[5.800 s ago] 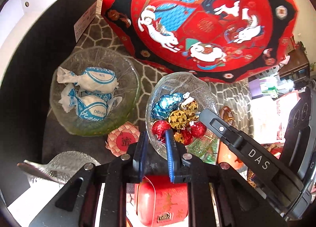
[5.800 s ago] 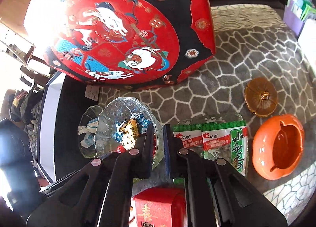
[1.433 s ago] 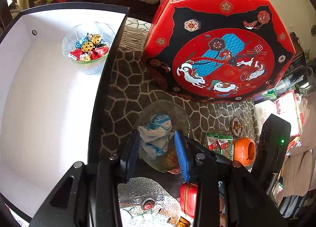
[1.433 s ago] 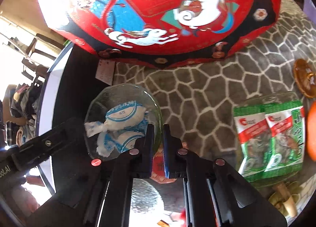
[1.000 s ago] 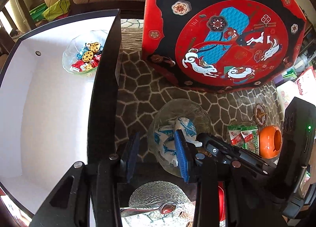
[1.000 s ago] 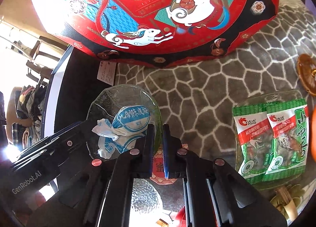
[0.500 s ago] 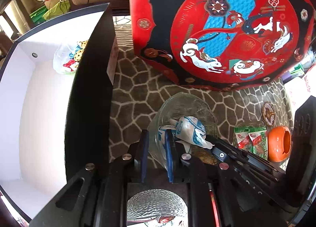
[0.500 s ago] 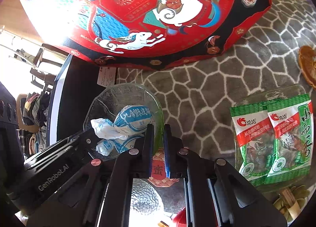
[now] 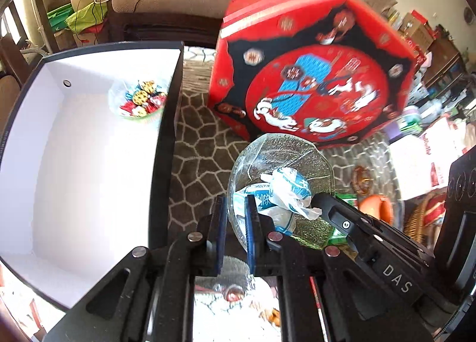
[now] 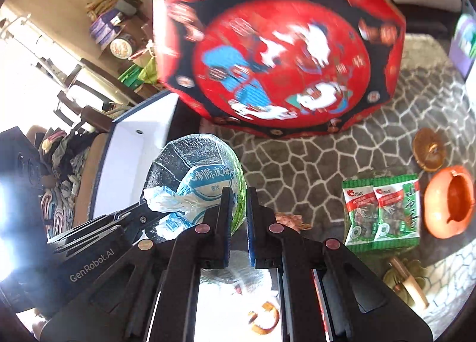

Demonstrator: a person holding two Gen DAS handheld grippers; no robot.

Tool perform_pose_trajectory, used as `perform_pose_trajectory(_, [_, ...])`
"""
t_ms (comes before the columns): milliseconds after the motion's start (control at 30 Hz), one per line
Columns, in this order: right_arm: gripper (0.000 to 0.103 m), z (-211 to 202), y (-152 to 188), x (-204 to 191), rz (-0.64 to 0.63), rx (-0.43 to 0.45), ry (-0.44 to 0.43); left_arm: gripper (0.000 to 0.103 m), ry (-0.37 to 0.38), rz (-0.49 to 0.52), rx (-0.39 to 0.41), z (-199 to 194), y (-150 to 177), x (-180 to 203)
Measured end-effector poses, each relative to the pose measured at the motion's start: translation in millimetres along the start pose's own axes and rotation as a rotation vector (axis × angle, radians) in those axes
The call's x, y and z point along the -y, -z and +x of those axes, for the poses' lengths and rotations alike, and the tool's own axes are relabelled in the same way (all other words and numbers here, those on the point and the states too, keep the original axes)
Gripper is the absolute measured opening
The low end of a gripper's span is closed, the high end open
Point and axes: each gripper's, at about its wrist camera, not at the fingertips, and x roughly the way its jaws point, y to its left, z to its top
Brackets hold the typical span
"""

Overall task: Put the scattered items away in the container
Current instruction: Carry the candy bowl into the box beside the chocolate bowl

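Two tools are on the same glass bowl right now, one on each side of its rim. Your left tool has its blue pads pinched on the near-left edge of the bowl, and your right tool is pinched on the opposite edge, so both are clamped on glass with just the rim between the pads. In the left wrist view you can see the right tool's black body reaching in from the right, stamped DAS.

Inside the bowl sit a few white-and-blue wrapped candies, piled toward the middle. The bowl looks raised off the grey stone-pattern surface, tilted a bit, just beside the black outer wall of the white box.

That box is open on top, and a second glass bowl with foil sweets in red, gold and blue is sitting in its far right corner.

Behind everything stands the big red gift box with rabbits on it, a bit blurred. Off to your right on the surface are green snack packets, an orange ashtray and a small brown lid, all well apart from the bowl you're holding.
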Motion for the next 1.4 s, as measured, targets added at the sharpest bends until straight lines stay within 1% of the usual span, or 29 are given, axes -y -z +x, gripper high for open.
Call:
perform_pose_trajectory(67, [0.009,-15.6,-1.0,-23.8,-0.032,0.008,0.003,0.011,0.012,-0.005,0.016,-21.9,-0.2,-5.9])
perform_pose_trajectory(167, [0.009,-23.4,-2.3,-64.3,-0.075,0.013,-0.003,0.011,0.010,-0.024,0.048,-52.8,-1.8,-16.8])
perform_pose_trajectory(233, [0.009,-24.4,-0.5,-86.5,-0.093,0.013,-0.016,0.011,0.007,-0.039,0.067,-70.3,-2.6,-31.4])
perform_pose_trajectory(333, [0.009,-14.3,3.0,-120.9,-0.124,-0.003,-0.029,0.011,-0.001,-0.066,0.078,-89.2,-2.8,-61.3])
perform_pose_trajectory(433, [0.009,10.0,10.4,-150.5,-0.154,-0.034,-0.024,0.010,-0.017,-0.104,0.076,-91.3,0.1,-93.7])
perform_pose_trajectory(533, [0.009,44.0,20.0,-169.5,-0.166,-0.079,-0.022,0.010,-0.019,-0.146,0.049,-81.6,4.2,-130.9])
perform_pose_trajectory(600, [0.009,70.2,26.0,-178.1,-0.178,-0.111,-0.014,0.011,-0.021,-0.177,0.026,-67.8,6.0,-155.4])
perform_pose_trajectory(700, [0.009,111.6,32.2,-181.5,-0.184,-0.155,-0.005,0.011,-0.034,-0.208,0.000,-43.7,11.9,-184.0])
perform_pose_trajectory(800, [0.009,149.6,37.2,-179.7,-0.186,-0.200,0.018,0.011,-0.029,-0.248,-0.037,-14.9,12.7,-209.4])
perform_pose_trajectory(900, [0.010,175.6,39.4,-178.2,-0.198,-0.224,0.044,0.011,-0.026,-0.277,-0.077,12.9,10.6,-227.5])
perform_pose_trajectory(967, [0.010,188.3,39.0,-176.0,-0.201,-0.234,0.055,0.011,-0.027,-0.284,-0.101,28.4,6.2,-234.2])
perform_pose_trajectory(1067, [0.011,204.0,36.2,-168.0,-0.183,-0.254,0.049,0.011,-0.041,-0.275,-0.119,44.3,-3.5,-240.9])
perform_pose_trajectory(1100, [0.012,205.0,33.5,-166.4,-0.173,-0.249,0.032,0.011,-0.044,-0.273,-0.114,47.5,-8.8,-242.2])
perform_pose_trajectory(1167, [0.013,211.0,28.9,-167.6,-0.207,-0.251,0.056,0.011,-0.059,-0.257,-0.101,53.3,-23.0,-243.1])
perform_pose_trajectory(1300, [0.017,218.7,12.9,-168.3,-0.213,-0.256,0.081,0.011,-0.078,-0.243,-0.084,65.8,-55.1,-242.0])
perform_pose_trajectory(1400, [0.019,222.0,-1.3,-160.2,-0.173,-0.256,0.075,0.012,-0.059,-0.250,-0.063,73.5,-76.4,-243.7])
